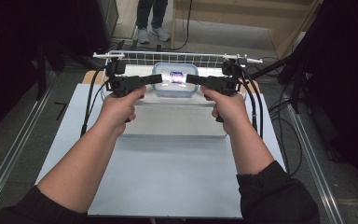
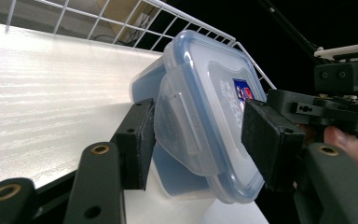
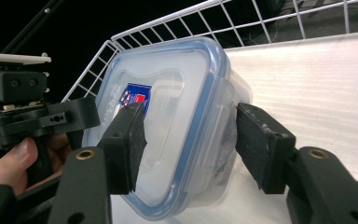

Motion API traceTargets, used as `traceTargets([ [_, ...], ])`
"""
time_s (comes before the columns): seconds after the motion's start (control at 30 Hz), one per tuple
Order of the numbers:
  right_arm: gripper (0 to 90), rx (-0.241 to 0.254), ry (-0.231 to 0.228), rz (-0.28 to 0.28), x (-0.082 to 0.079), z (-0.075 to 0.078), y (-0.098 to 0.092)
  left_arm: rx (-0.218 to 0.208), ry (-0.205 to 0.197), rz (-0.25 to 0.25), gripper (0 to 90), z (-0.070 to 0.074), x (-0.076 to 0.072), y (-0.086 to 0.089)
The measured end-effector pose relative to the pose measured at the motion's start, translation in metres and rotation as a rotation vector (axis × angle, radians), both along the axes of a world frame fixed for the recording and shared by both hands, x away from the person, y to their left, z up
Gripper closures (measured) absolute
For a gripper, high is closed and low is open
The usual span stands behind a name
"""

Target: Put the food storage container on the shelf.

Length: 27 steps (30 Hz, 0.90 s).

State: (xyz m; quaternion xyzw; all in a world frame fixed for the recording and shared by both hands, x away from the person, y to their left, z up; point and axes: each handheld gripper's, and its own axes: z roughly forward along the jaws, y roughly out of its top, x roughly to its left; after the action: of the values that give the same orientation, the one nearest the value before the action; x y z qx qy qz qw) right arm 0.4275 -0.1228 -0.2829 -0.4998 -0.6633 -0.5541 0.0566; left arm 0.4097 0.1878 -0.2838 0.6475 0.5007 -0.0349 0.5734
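We see a lidded box (image 1: 174,79) on the white tray (image 1: 177,119) by the wire rack (image 1: 168,58). Left gripper (image 1: 159,78) and right gripper (image 1: 188,79) straddle its side clips, jaws part open, pads not clearly pressing.

Black grippers (image 1: 174,79), brass screws, dark sleeves (image 1: 275,193)

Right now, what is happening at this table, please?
A person works on a clear food container with a blue-rimmed lid, which sits on a raised white platform in front of a wire rack. The left gripper and the right gripper come at it from opposite sides. In each gripper view the jaws straddle a side latch of the container. The right jaws show a gap to the container on one side, and whether the left pads press is unclear.
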Motion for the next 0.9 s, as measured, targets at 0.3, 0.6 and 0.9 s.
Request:
traceTargets([
  [0.3, 32.4, -0.044, -0.042, -0.048, 0.002, 0.000, -0.006, 0.069, -0.055, 0.039, 38.1, 0.007, -0.005, 0.000],
  [0.6, 31.7, -0.083, -0.122, -0.047, -0.020, 0.014, -0.011, 0.093, -0.107, 0.038, 37.1, 0.017, -0.023, 0.003],
  [0.9, 31.5, -0.116, -0.165, -0.060, -0.041, 0.015, -0.019, 0.141, -0.158, 0.048, 33.6, 0.012, -0.050, 0.003],
])
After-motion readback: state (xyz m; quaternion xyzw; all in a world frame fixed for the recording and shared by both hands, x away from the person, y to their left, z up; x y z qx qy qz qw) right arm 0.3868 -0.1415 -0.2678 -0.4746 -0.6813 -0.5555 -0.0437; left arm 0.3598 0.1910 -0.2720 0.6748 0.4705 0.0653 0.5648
